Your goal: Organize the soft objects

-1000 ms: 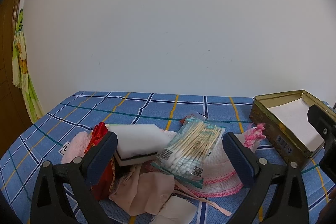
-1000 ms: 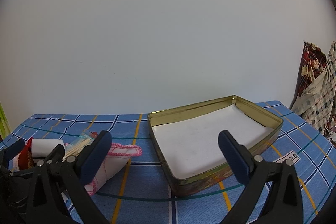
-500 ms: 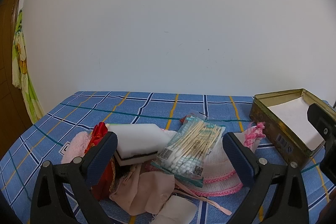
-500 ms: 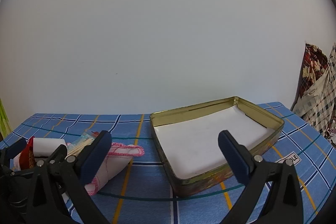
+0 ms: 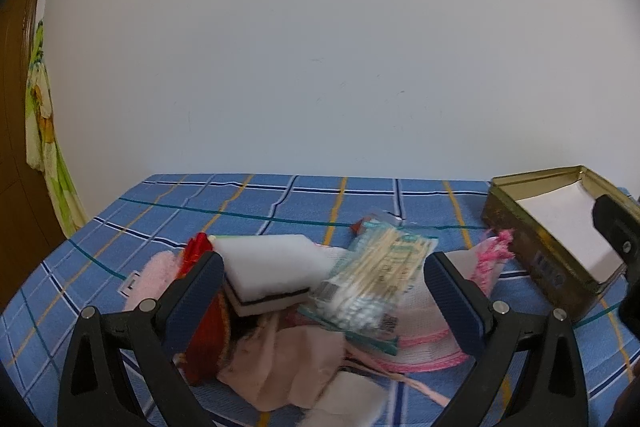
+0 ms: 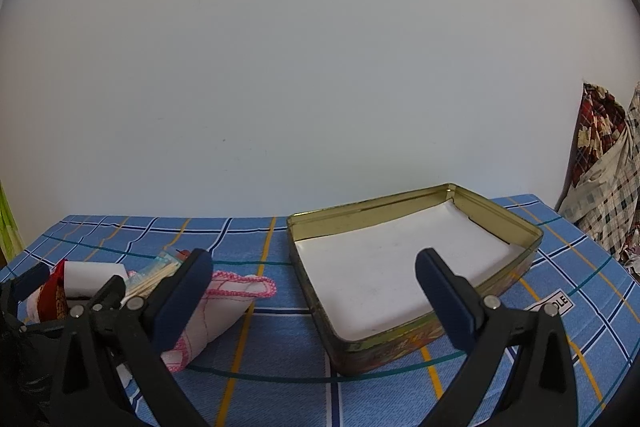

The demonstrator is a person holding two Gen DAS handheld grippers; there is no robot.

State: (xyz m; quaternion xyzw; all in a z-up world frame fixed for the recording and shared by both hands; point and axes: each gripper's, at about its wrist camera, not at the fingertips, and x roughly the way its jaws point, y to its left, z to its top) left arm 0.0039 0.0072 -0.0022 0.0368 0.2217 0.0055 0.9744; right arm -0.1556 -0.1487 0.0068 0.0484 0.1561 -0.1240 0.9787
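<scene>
A heap of soft things lies on the blue checked cloth (image 5: 256, 203): a white sponge (image 5: 272, 267), a bag of cotton swabs (image 5: 376, 287), a pink-edged white cloth (image 5: 488, 259), a beige cloth (image 5: 288, 363), a red pouch (image 5: 208, 339) and a pink fluffy piece (image 5: 156, 275). My left gripper (image 5: 320, 299) is open and empty just before the heap. My right gripper (image 6: 316, 291) is open and empty before the gold tin (image 6: 524, 251), whose white-lined inside holds nothing. The pink-edged cloth (image 6: 232, 299) lies left of the tin.
A white wall runs behind the table. A green-yellow cloth (image 5: 44, 147) hangs at far left. Checked fabric (image 6: 604, 187) hangs beyond the table's right edge. The tin (image 5: 516, 211) stands right of the heap, and the right gripper's body (image 5: 616, 227) shows in front of it.
Both grippers have drifted slightly; the heap looks a little blurred in the left wrist view. Nothing was taken hold of or let go.
</scene>
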